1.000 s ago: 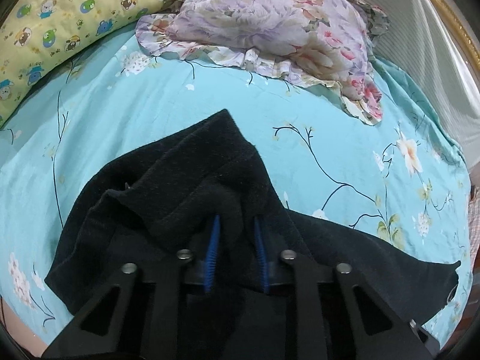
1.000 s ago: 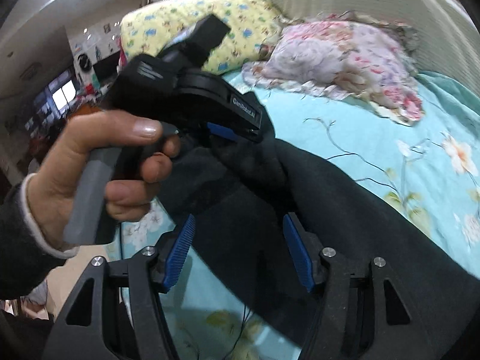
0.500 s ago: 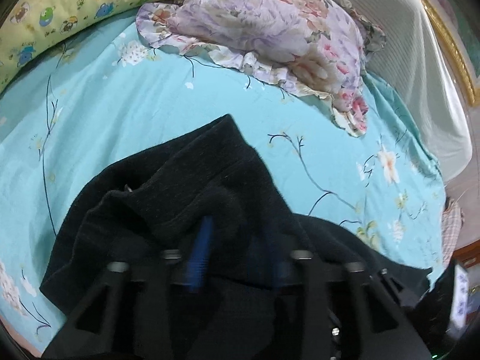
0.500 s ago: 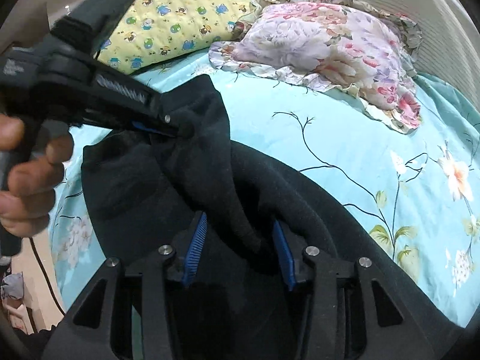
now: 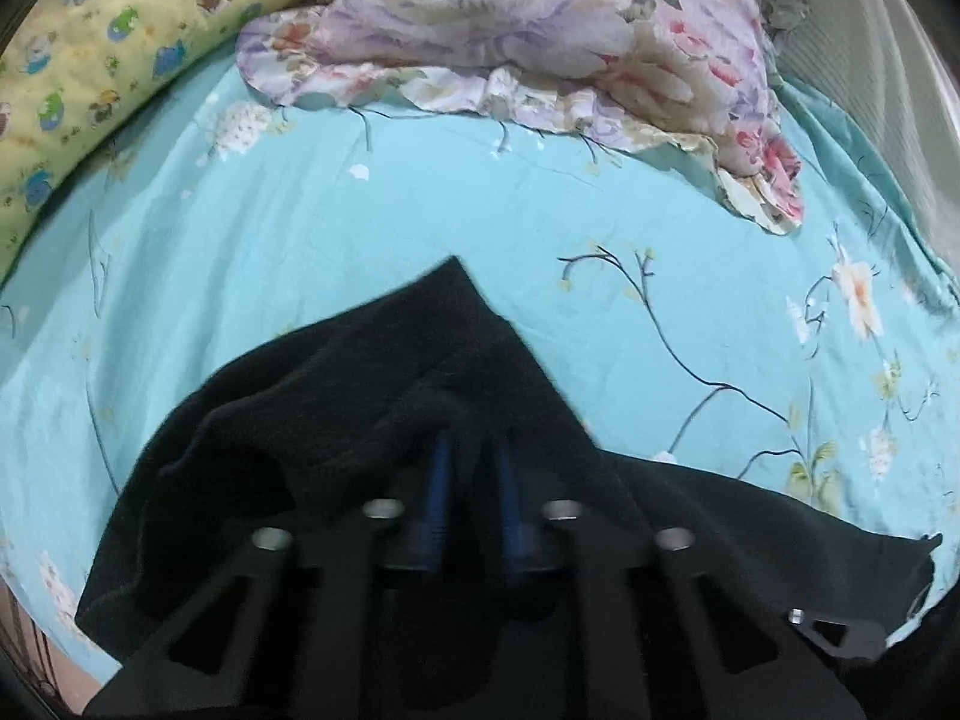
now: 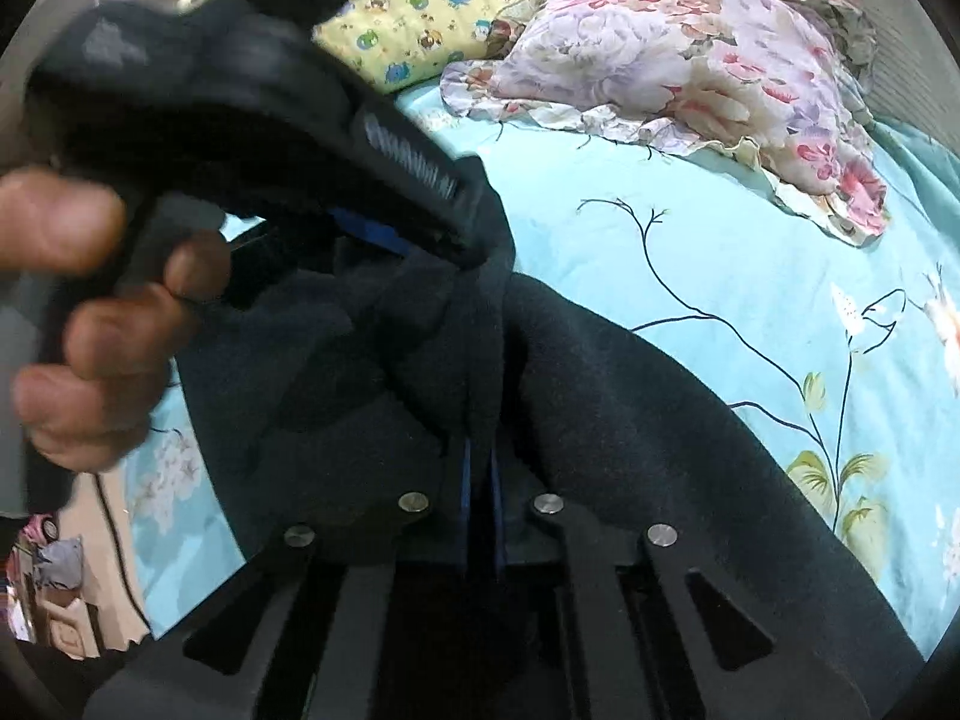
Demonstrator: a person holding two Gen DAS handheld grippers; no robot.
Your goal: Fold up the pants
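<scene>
Black pants (image 5: pixel 372 396) lie bunched on the turquoise floral bed sheet (image 5: pixel 420 210). My left gripper (image 5: pixel 471 468) is shut on a fold of the pants; its blue pads pinch the cloth near the bottom of the left wrist view. In the right wrist view the pants (image 6: pixel 630 408) drape over my right gripper (image 6: pixel 478 468), which is shut on a ridge of the cloth. The left gripper (image 6: pixel 468 240), held in a hand, shows there at upper left, clamped on the same ridge a little farther along.
A pink and lilac floral pillow (image 5: pixel 540 30) lies at the head of the bed. A yellow cartoon-print pillow (image 5: pixel 90 60) lies to its left. A pale padded headboard (image 5: pixel 888 60) runs at the right. The floor and room furniture (image 6: pixel 60 588) show beyond the bed's left edge.
My right gripper has closed from wide open onto a ridge of the pants. The left gripper has kept its hold and come closer to the right one.
</scene>
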